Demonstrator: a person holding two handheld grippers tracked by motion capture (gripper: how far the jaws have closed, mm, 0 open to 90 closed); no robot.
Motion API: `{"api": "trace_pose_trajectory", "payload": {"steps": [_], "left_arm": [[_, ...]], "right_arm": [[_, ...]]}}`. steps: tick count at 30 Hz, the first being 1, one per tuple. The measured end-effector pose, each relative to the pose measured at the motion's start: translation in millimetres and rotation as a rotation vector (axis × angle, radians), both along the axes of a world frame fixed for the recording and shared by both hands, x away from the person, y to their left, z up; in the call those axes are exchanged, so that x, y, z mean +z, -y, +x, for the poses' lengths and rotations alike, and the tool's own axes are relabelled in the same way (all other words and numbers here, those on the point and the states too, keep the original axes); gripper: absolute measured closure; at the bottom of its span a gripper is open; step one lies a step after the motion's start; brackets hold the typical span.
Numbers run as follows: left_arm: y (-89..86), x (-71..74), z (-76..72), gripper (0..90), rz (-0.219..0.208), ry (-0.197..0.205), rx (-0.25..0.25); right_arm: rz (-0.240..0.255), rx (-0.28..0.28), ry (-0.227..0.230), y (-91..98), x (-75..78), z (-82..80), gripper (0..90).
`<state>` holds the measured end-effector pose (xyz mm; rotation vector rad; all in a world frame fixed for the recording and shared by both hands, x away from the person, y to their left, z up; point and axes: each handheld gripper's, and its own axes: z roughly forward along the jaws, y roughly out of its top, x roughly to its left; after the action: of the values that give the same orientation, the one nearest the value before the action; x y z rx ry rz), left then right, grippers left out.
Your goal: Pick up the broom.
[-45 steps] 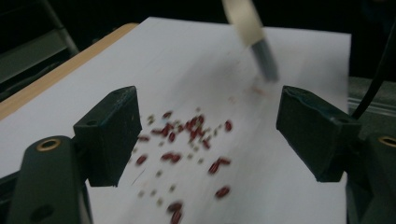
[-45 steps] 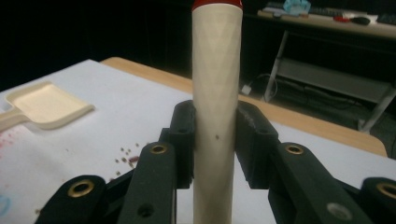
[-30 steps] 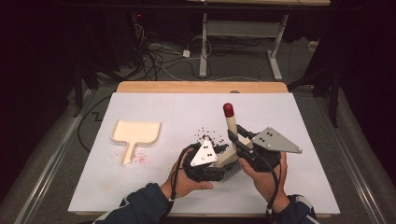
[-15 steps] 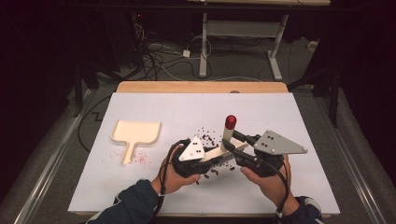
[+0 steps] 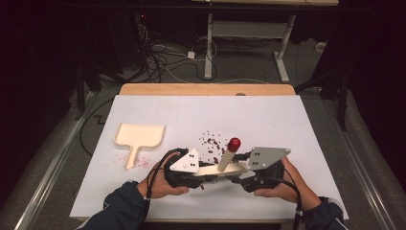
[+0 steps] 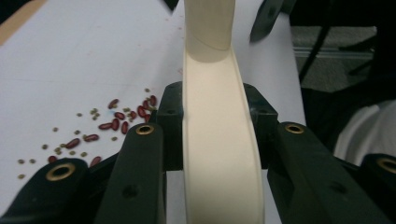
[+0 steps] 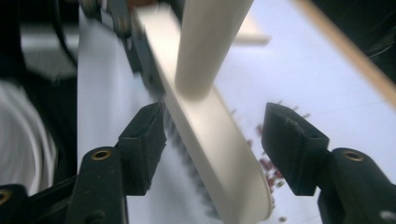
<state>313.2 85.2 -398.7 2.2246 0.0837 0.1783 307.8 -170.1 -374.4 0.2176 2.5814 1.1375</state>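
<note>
A cream brush (image 5: 225,168) with a red-tipped handle (image 5: 233,143) hangs low over the white table, near its front edge. My left gripper (image 5: 203,175) is shut on one end of the brush head (image 6: 219,154), its jaws pressed to both sides. At the other end is my right gripper (image 5: 239,173), whose jaws have just been opening. In the right gripper view the brush head (image 7: 210,121) lies between its fingers (image 7: 142,140), with gaps on both sides. The handle (image 7: 210,42) slants up past them. Bristles show under the head.
A cream dustpan (image 5: 139,136) lies on the table's left side, with reddish crumbs beside its handle. Several red beans and small green seeds (image 5: 213,143) are scattered just beyond the brush and show again as beans (image 6: 116,126) in the left gripper view. A wooden strip (image 5: 206,89) edges the far side.
The brush has come down and its handle now slants more. My left gripper has closed on the head and shifted left. The right gripper's jaws have spread off the brush.
</note>
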Motion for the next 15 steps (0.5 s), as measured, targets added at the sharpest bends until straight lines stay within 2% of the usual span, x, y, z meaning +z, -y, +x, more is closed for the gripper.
{"api": "trace_pose_trajectory", "payload": {"steps": [2, 3, 4, 5, 6, 8, 11, 13, 15], "left_arm": [[1.1, -2.3, -2.6, 65.5, 0.016, -0.004, -0.032], [2.2, -4.5, -4.3, 65.4, 0.030, -0.009, -0.050], [2.2, -4.5, -4.3, 65.4, 0.030, -0.009, -0.050], [2.5, -5.4, -4.6, 65.4, 0.034, -0.011, -0.058], [2.9, -6.0, -4.7, 65.3, 0.040, -0.015, -0.063], [3.0, -7.4, -4.3, 64.5, 0.050, -0.014, -0.068], [1.5, -6.9, -2.9, 60.5, 0.038, 0.001, -0.037], [-0.5, -5.5, -2.8, 52.1, 0.040, 0.031, -0.002], [-5.6, -4.1, -2.5, 43.7, 0.031, 0.055, 0.038]], "right_arm": [[-0.031, 0.031, -0.026, -5.0, -10.0, 2.5, 43.1], [-0.049, 0.071, -0.076, -9.6, -19.6, 4.1, 50.1], [-0.059, 0.100, -0.091, -11.5, -23.6, 4.1, 54.2], [-0.059, 0.100, -0.091, -11.5, -23.6, 4.1, 54.2], [-0.073, 0.125, -0.117, -15.6, -30.4, 3.7, 60.2], [-0.080, 0.142, -0.115, -16.9, -32.7, 4.3, 63.1], [-0.079, 0.139, -0.118, -16.8, -32.5, 4.0, 66.1], [-0.085, 0.118, -0.094, -17.0, -30.7, 4.2, 67.5], [-0.081, 0.110, -0.093, -15.8, -29.6, 4.9, 67.5]]}}
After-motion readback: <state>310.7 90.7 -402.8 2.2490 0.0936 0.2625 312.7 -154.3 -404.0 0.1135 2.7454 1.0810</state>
